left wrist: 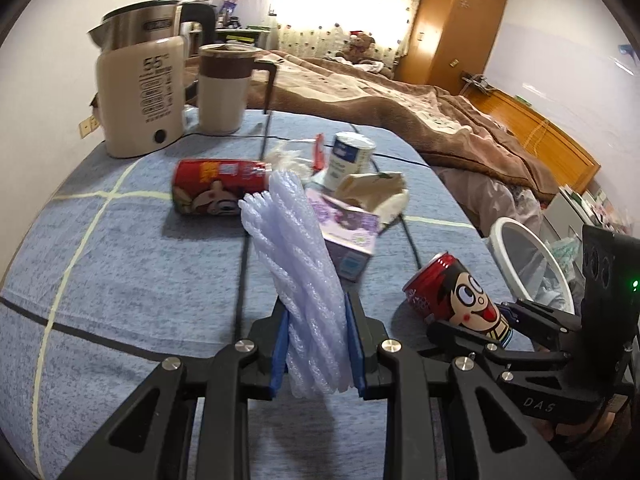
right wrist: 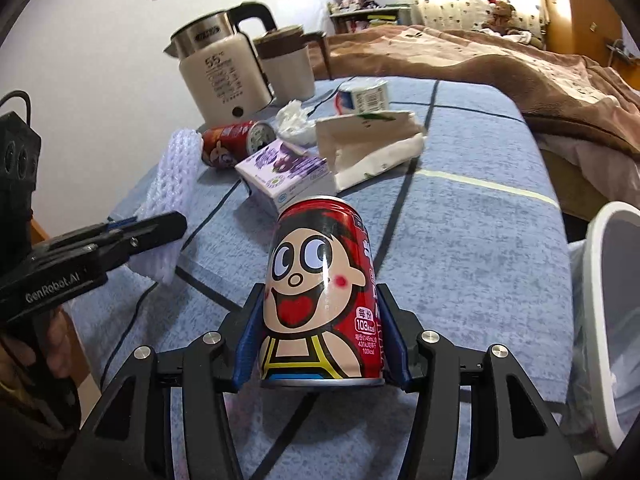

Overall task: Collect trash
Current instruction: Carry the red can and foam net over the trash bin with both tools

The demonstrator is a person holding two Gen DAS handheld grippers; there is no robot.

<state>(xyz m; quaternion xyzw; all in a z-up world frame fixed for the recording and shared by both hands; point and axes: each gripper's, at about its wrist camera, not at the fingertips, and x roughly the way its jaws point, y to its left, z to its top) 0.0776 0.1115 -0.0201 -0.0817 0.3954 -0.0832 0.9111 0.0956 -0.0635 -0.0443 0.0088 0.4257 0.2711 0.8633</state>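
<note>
Both hands loaded: right gripper (right wrist: 322,344) is clamped on the red cartoon can (right wrist: 320,300), pads pressing both sides near its base, can held above the table's right edge. Left gripper (left wrist: 318,344) is squeezed tight on the white foam net sleeve (left wrist: 300,272), which sticks up and forward out of the jaws over the table's near side. White-rimmed trash bin (right wrist: 600,280) sits just off the table's right edge, lined with a bag, close beside the can. My read: step in hand is the carry to the bin. To do it well, take the can over first since it's nearest; get it fully past the rim before letting go, and open only when it's over the bag, not the rim. The foam is springy and long, so keep the squeeze until its tip is inside the bin, else it may flop out. Keep the two grippers apart on the way over; they're near each other already. Left on the blue checked tablecloth (left wrist: 120,280) toward the far side: second red can (left wrist: 216,188) lying down, purple carton (left wrist: 348,236), torn paper pack (right wrist: 372,144), blue-white can (left wrist: 348,156), crumpled tissue (right wrist: 296,120). Kettle (left wrist: 140,92) and jug (left wrist: 224,84) at the far left corner aren't trash, leave them.
</note>
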